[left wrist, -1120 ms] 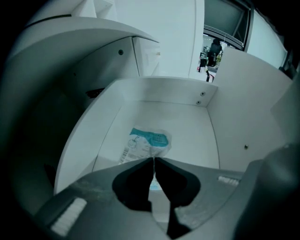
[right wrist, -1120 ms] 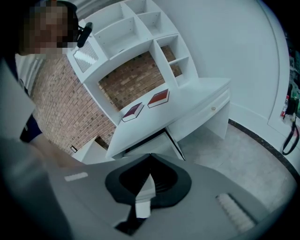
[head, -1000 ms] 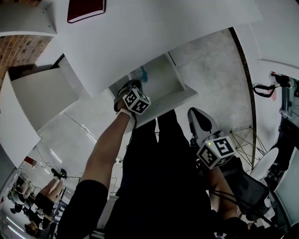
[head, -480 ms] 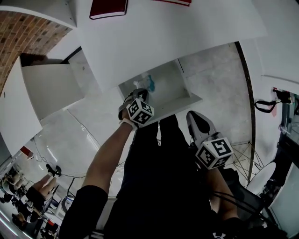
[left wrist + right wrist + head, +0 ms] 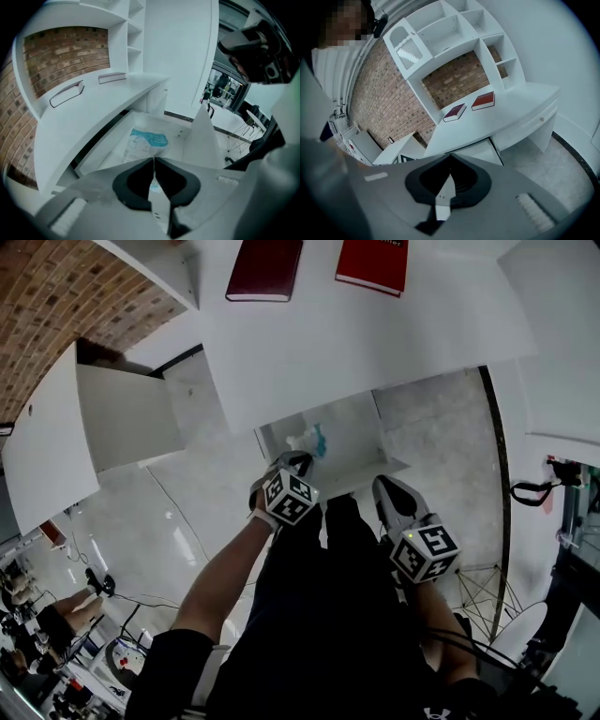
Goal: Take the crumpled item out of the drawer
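Note:
A crumpled white and teal wrapper (image 5: 309, 440) (image 5: 144, 144) lies inside the open white drawer (image 5: 367, 470) (image 5: 199, 140) under the desk. My left gripper (image 5: 298, 461) (image 5: 153, 159) hovers at the drawer's front edge, just short of the wrapper, with its jaws shut and nothing between them. My right gripper (image 5: 386, 491) (image 5: 450, 156) hangs to the right of the drawer, lower and nearer my body. Its jaws are shut and hold nothing.
The white desk top (image 5: 375, 334) (image 5: 497, 117) carries two red books (image 5: 265, 268) (image 5: 373, 265) (image 5: 454, 112) (image 5: 483, 100). A white cabinet (image 5: 84, 432) stands at the left by a brick wall (image 5: 66, 306). The person's legs in black (image 5: 328, 615) fill the lower middle.
The view has tilted so the desk, drawer and books sit lower in the frame. My left gripper has stayed at the drawer's front edge. The right gripper has kept its place beside it.

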`<action>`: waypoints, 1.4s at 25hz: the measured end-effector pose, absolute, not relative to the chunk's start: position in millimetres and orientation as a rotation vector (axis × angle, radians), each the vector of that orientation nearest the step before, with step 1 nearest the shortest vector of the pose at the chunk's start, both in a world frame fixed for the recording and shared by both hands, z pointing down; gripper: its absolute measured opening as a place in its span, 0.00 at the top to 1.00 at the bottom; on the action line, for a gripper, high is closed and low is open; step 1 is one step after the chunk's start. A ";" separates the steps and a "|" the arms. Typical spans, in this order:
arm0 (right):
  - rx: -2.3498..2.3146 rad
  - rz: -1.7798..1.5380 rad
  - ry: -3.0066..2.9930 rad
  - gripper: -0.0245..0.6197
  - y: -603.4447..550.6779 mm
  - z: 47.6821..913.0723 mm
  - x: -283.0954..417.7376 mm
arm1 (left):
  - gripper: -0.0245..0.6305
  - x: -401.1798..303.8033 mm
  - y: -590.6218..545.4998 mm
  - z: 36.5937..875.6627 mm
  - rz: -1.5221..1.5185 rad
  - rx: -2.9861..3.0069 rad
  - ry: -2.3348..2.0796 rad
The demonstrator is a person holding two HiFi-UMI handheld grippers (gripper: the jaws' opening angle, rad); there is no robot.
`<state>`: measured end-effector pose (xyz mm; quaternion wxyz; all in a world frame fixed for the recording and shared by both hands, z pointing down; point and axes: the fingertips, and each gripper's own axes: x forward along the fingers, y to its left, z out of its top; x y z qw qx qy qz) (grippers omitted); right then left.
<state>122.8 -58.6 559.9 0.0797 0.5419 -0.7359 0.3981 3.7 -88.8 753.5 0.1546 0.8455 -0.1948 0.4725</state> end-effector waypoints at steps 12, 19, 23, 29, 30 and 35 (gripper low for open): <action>1.562 1.095 -2.287 0.96 -87.8 529.0 108.2 | 0.94 -9.4 -86.6 676.0 1.049 2.358 -0.655; 1.527 1.039 -2.344 0.96 -97.1 510.0 94.0 | 0.94 -17.0 -105.6 593.3 0.738 2.390 -0.738; 1.522 0.997 -2.376 0.96 -108.0 495.6 90.2 | 0.94 -25.1 -122.7 552.5 0.600 2.398 -0.778; 1.551 0.903 -2.409 0.96 -124.8 469.1 94.2 | 0.94 -38.2 -153.2 522.5 0.358 2.352 -0.783; 1.557 0.890 -2.411 0.96 -126.4 465.0 96.2 | 0.94 -40.2 -159.3 521.7 0.309 2.322 -0.780; 1.605 0.833 -2.395 0.96 -130.3 449.3 111.1 | 0.94 -42.2 -194.5 522.6 0.089 2.201 -0.726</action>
